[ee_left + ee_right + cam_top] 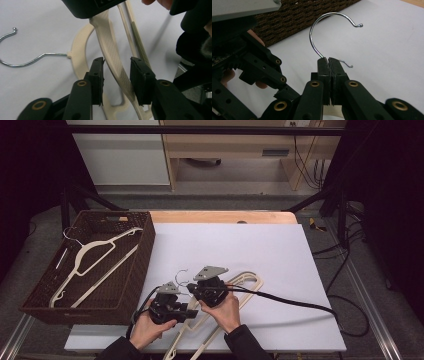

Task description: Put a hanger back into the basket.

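I'm in the middle of lifting the top cream hanger (235,290) off the white sheet (280,255), with the wicker basket (142,265) at nine o'clock as the likely destination, since one hanger (95,262) already lies inside it. My right gripper (328,60) has its jaws pressed together on the base of the wire hook (322,30), which curls up toward twelve o'clock in the right gripper view. My left gripper (116,72) straddles one cream arm of the hanger (112,57); its jaws stand apart with a gap on each side of the plastic, so I judge nothing is clamped there yet. A second hanger (78,53) lies underneath, its own wire hook (17,53) pointing to nine o'clock in the left gripper view. In the high view both hands sit close together near six o'clock on the sheet, the left hand (150,327) cupped under its gripper and the right hand (225,312) wrapped behind its own, both sleeves coming in from the bottom edge. I think the next move calls for bringing the left jaws in until the pads bite the arm, then raising both hands level so the hanger comes clear of the one below without dragging it, before swinging toward the basket.
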Available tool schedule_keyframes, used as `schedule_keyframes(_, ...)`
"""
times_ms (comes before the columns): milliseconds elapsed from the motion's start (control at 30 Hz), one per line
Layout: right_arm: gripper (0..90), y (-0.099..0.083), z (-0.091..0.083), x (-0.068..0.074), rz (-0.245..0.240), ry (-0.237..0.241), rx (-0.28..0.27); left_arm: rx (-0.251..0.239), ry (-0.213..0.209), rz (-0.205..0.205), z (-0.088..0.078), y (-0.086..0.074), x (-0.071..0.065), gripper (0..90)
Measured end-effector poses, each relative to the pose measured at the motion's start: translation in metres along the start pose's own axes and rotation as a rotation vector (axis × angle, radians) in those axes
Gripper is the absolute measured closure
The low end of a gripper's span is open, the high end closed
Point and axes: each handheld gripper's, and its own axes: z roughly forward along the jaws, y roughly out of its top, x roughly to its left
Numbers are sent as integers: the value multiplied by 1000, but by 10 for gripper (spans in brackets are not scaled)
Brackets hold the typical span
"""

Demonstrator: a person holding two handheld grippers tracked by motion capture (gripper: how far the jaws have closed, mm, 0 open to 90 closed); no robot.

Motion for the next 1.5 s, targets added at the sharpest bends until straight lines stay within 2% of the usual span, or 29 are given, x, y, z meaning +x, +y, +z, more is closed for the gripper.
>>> schedule_keyframes(67,890,0,-1,0,-4,0,-3,-2,-9,-8,0,0,-1,700)
schedule_keyframes(100,890,1,-2,0,4,-5,-2,-4,-6,-14,-1,1,-2,708)
schedule_keyframes(367,877,6,-13,-1,-22,15,-17,-49,3,-67,-7,3,-8,751)
schedule_keyframes(500,786,11,-25,-1,-25,48,-39,-85,5,-96,-12,5,-11,794)
schedule_keyframes(633,689,13,-42,-1,-66,44,-65,-108,-7,-124,-16,7,-14,824)
schedule_keyframes(700,646,11,-51,-3,-65,54,-88,-113,-18,-134,-16,8,-16,833)
schedule_keyframes(867,547,0,-75,-21,-32,36,-134,-132,-32,-130,-18,10,-23,846)
schedule_keyframes(1133,416,-24,-114,-42,13,2,-203,-159,-18,-90,-24,19,-32,855)
schedule_keyframes(1200,387,-30,-125,-48,26,-23,-227,-163,-27,-86,-26,22,-34,857)
schedule_keyframes(1500,259,-58,-153,-73,70,-105,-277,-215,-16,-6,-47,28,-42,858)
